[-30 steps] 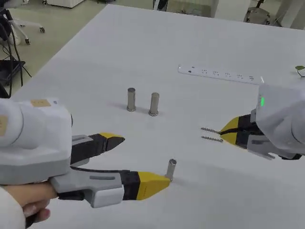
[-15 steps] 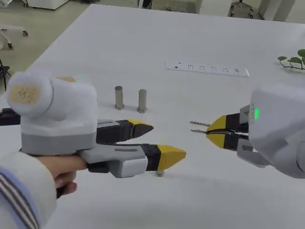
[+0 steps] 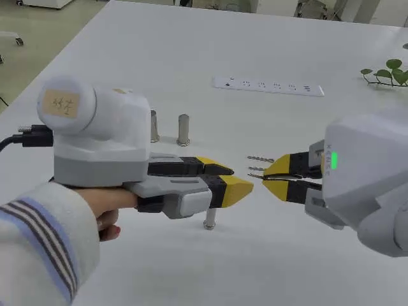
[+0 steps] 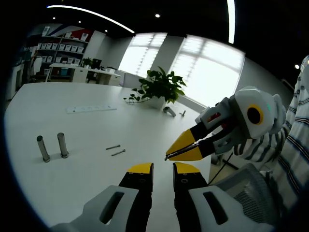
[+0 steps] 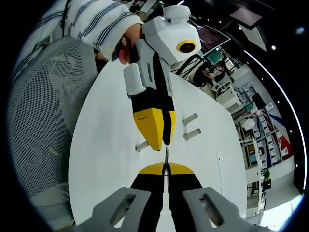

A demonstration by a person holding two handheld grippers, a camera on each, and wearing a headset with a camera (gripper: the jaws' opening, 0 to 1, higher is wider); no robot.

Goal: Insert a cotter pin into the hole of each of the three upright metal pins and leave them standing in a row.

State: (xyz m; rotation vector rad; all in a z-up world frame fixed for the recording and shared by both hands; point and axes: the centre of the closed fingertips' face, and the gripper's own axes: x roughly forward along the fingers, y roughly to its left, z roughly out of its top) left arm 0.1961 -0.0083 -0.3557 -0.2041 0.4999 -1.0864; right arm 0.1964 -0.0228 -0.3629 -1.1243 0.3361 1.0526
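Cotter pin (image 3: 255, 176) clamped in the right gripper (image 3: 264, 178) fingers, tip forward, above and right of the near metal pin (image 3: 210, 220), not touching it. Left gripper (image 3: 242, 178) fingers apart and empty, hovering just over that pin. Spare cotter pins (image 3: 260, 159) lie on the counter (image 3: 191, 64) beyond it. Far metal pins (image 3: 183, 129) stand behind it, to the left. None looks pinned yet, so all three remain.

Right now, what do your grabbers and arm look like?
The left gripper and right gripper have white-and-grey bodies and black jaws with yellow tips. The left has a tan sticker and a black cable; the right has a green light. The sleeve is white with dark stripes.
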